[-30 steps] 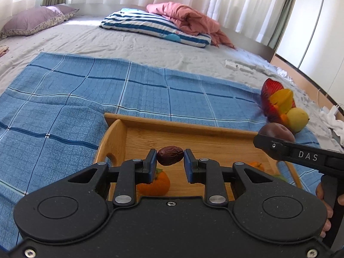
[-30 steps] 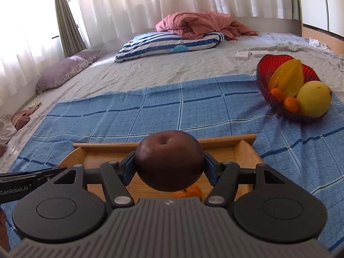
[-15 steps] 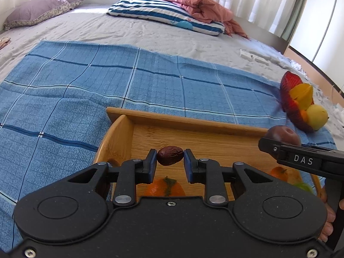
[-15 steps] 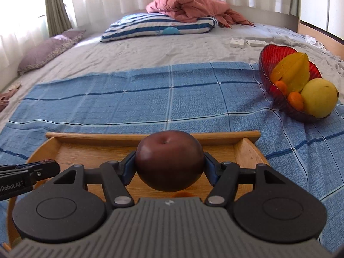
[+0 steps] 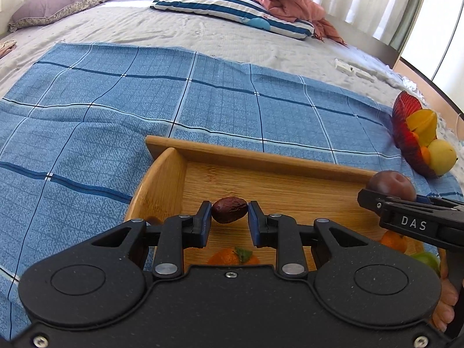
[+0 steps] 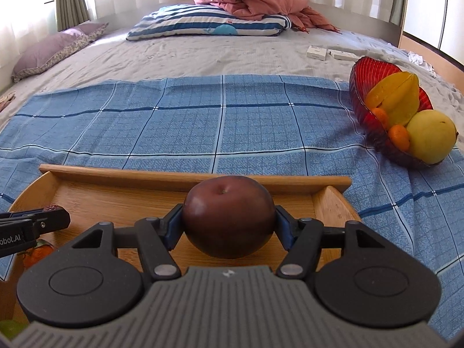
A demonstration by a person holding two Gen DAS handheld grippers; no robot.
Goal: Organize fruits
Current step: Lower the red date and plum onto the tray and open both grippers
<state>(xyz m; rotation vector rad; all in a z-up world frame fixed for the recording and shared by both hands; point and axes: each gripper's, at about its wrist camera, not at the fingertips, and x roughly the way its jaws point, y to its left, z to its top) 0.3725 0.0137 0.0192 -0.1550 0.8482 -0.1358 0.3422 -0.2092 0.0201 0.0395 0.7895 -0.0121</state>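
My left gripper (image 5: pixel 229 214) is shut on a small wrinkled brown date (image 5: pixel 229 210), held over the left part of a wooden tray (image 5: pixel 261 156). A large dark purple plum (image 6: pixel 228 220) fills my right gripper (image 6: pixel 229 223), which is shut on it above the tray's (image 6: pixel 188 177) right half. The plum (image 5: pixel 390 185) and right gripper also show at the right edge of the left wrist view. Tangerines (image 5: pixel 229 256) (image 5: pixel 394 240) and a green fruit (image 5: pixel 424 259) lie in the tray beneath the grippers.
A red glass bowl (image 6: pixel 368 72) holding a starfruit (image 6: pixel 397 98), a yellow pear (image 6: pixel 432 136) and small oranges sits right of the tray on the blue checked cloth (image 6: pixel 203 121). Pillows, a pink blanket and small white boxes (image 6: pixel 317 52) lie farther back on the bed.
Both grippers have come forward and down over the tray with their fruit still gripped; the tray now looks larger and closer in both views.
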